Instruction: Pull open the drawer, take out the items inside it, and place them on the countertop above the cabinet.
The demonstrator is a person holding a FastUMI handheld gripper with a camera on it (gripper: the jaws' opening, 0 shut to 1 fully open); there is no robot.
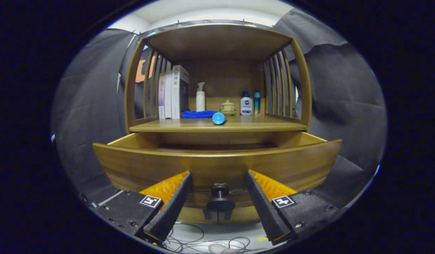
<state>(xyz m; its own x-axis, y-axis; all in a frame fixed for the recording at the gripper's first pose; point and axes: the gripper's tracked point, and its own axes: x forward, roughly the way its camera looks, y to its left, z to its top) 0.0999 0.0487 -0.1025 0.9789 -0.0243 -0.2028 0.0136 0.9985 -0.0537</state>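
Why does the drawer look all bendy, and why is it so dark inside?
In the gripper view the fisheye lens bows the drawer front into a curve; its inside sits in shadow under the countertop; the open gripper fingers flank the knob, all fairly sharp.

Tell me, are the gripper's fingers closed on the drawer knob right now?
No, the gripper is open, its fingers spread to either side of the drawer knob without touching it, and the drawer is already pulled out.

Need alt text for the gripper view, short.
The open gripper faces a pulled-out wooden drawer, its dark knob between the spread fingers. On the countertop above sit books, a blue cloth, bottles and a small jar.
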